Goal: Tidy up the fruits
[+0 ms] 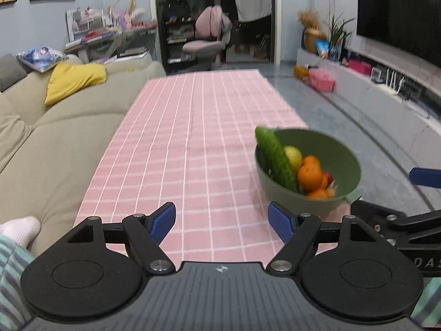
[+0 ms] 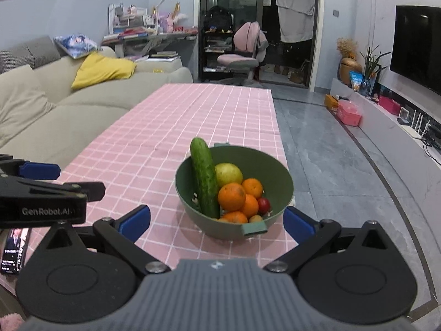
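A green bowl (image 2: 278, 176) stands on the pink checked tablecloth (image 2: 171, 127) near its right edge. In it lean a cucumber (image 2: 204, 178), a yellow lemon (image 2: 228, 173), several oranges (image 2: 232, 196) and a small red fruit (image 2: 263, 205). My right gripper (image 2: 217, 222) is open and empty, its blue fingers either side of the bowl's near rim. In the left wrist view the bowl (image 1: 341, 162) is blurred at the right, with the cucumber (image 1: 275, 158) and oranges (image 1: 310, 178). My left gripper (image 1: 222, 222) is open and empty over the cloth, left of the bowl.
A beige sofa (image 2: 82, 102) with a yellow cushion (image 2: 103, 69) runs along the table's left side. A phone (image 2: 13, 251) lies at the near left. Grey floor (image 2: 330, 165) and a TV bench (image 2: 386, 121) are on the right. A pink chair (image 2: 245, 52) stands beyond.
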{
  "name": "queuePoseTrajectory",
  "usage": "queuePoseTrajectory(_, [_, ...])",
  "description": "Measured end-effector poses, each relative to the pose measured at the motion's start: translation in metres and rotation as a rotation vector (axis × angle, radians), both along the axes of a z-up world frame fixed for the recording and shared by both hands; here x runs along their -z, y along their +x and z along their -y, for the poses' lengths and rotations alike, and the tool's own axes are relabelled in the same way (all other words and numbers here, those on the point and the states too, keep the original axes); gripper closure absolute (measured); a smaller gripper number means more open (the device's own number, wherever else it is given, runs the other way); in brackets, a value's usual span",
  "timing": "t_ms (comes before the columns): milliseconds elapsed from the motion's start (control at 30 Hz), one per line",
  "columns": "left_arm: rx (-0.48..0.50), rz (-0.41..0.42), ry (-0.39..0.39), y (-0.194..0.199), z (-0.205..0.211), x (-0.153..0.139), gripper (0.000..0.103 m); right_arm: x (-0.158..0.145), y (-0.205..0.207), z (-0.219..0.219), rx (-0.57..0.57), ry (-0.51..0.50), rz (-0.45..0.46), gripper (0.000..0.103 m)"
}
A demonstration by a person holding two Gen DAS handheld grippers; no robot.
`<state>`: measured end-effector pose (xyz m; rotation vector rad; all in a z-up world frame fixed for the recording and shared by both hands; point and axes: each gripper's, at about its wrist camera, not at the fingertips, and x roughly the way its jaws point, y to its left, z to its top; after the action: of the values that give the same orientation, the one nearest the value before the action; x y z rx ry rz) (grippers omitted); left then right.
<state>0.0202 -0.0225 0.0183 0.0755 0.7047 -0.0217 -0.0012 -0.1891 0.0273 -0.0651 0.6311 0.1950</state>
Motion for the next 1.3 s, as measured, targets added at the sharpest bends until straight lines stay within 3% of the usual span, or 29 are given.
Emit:
queuePoseTrajectory(333, [-0.017, -0.059, 0.002, -0.0037, -0.0053, 0.0105, 0.014, 0.0094, 0.0029, -0.003, -0.014, -0.002, -0.037, 0.004])
queuePoseTrajectory(1300, [-0.011, -0.079, 0.002, -0.0015, -0.0053, 0.0103, 0.014, 0.0118, 0.0059, -0.0021, -0.006, 0.001, -0.056, 0.004])
